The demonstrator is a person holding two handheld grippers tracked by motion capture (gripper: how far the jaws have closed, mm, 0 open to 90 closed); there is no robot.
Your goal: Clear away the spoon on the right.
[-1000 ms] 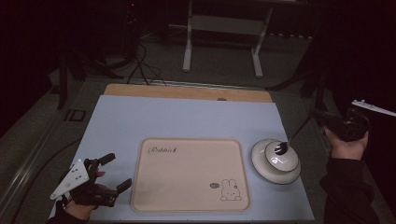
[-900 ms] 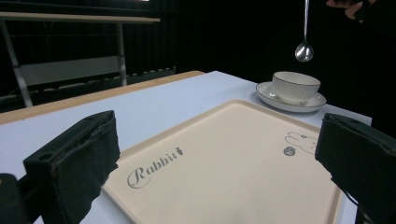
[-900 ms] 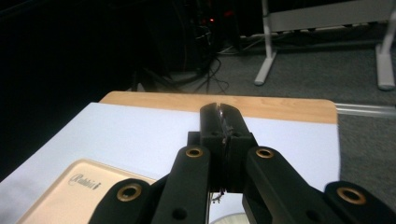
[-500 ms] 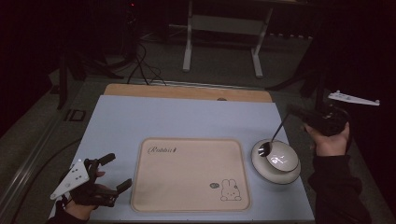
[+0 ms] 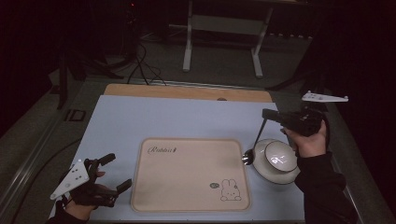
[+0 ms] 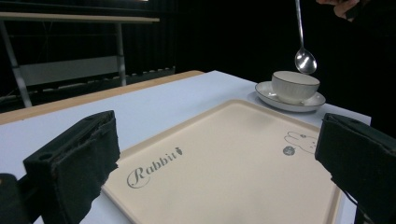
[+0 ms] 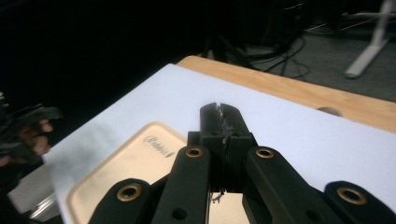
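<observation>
Two grippers: right gripper (image 5: 268, 115) clamps spoon (image 5: 254, 140) handle, bowl dangling just above cup (image 5: 279, 157) on saucer (image 5: 261, 169), likely for stirring; left gripper (image 5: 112, 172) wide open, empty, resting on worktop (image 5: 187, 116) beside mat (image 5: 187, 172).

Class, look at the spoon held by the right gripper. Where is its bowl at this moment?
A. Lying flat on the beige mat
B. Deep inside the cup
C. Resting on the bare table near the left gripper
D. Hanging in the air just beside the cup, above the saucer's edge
D: the left gripper view shows the spoon hanging from the right gripper, its bowl in the air beside the cup, over the saucer edge.
</observation>
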